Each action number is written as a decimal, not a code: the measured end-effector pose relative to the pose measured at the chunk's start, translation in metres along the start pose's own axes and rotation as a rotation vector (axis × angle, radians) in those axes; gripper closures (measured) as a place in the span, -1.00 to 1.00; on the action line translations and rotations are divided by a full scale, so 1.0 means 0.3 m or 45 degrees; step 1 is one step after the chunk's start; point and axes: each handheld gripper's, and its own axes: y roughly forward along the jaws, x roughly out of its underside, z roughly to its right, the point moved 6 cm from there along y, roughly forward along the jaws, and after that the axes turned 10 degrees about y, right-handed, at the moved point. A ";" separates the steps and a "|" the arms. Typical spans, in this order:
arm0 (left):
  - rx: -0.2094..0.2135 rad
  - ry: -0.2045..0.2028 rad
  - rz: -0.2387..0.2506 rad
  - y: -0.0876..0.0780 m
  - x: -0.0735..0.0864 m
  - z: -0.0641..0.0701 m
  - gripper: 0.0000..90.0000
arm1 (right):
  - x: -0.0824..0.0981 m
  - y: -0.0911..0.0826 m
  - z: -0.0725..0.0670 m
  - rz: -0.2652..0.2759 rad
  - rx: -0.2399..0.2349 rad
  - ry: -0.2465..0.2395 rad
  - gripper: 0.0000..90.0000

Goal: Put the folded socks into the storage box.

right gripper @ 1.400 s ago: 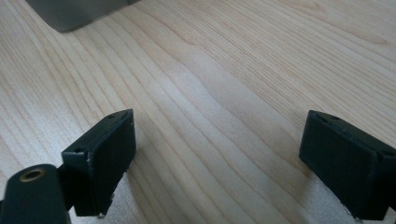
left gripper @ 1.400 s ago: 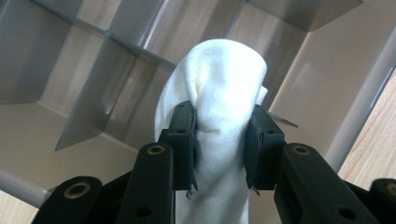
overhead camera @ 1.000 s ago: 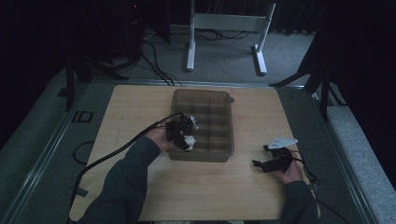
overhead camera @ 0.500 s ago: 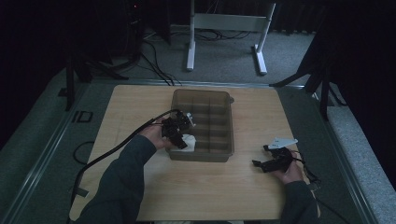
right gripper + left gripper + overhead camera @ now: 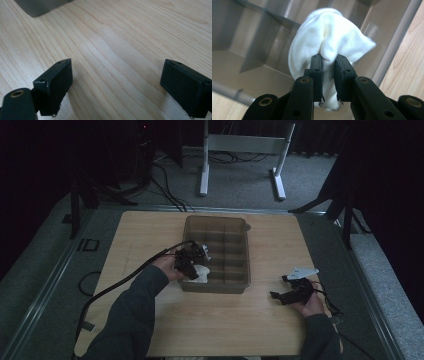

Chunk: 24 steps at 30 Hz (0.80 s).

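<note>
Currently the wooden counter (image 5: 210,330) is carrying a translucent grey divided bin (image 5: 218,252), sitting near its middle with the long side running away from the person.

Left forearm in a dark sleeve (image 5: 132,312) is coming in from the bottom edge, reaching to the bin's near-left corner. Black cable (image 5: 125,280) is trailing back from that hand across the counter and off its left edge.

Left tongs (image 5: 192,265) are hanging over the near-left compartment of the bin. In the left gripper view the left tongs (image 5: 329,65) have just been closing, and both pads are now pinching a fold of a white knit cloth (image 5: 329,42); it looks like a bunched sock, can't confirm. Cloth is bulging above the pads and hanging below them, with the bin's dividers and wall (image 5: 392,47) behind it. From the high view the cloth (image 5: 202,272) is sitting at the bin's near-left corner, right beside the rim.

Right tongs (image 5: 285,292) are resting low on the counter, right of the bin and well apart from it. In the right gripper view the right tongs (image 5: 116,87) are standing wide apart with nothing between them, just bare wood grain, bin corner (image 5: 40,6) showing at top left.
</note>
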 end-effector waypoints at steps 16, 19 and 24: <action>0.005 0.012 -0.054 -0.005 0.018 0.011 0.49 | 0.000 0.000 0.000 -0.001 0.000 0.002 -0.77; -0.004 -0.004 -0.013 -0.034 0.021 0.010 0.44 | 0.000 0.000 0.000 0.001 0.000 -0.001 -0.77; -0.012 -0.012 0.120 -0.091 0.008 0.003 0.41 | 0.000 0.000 0.000 0.000 0.000 0.000 -0.77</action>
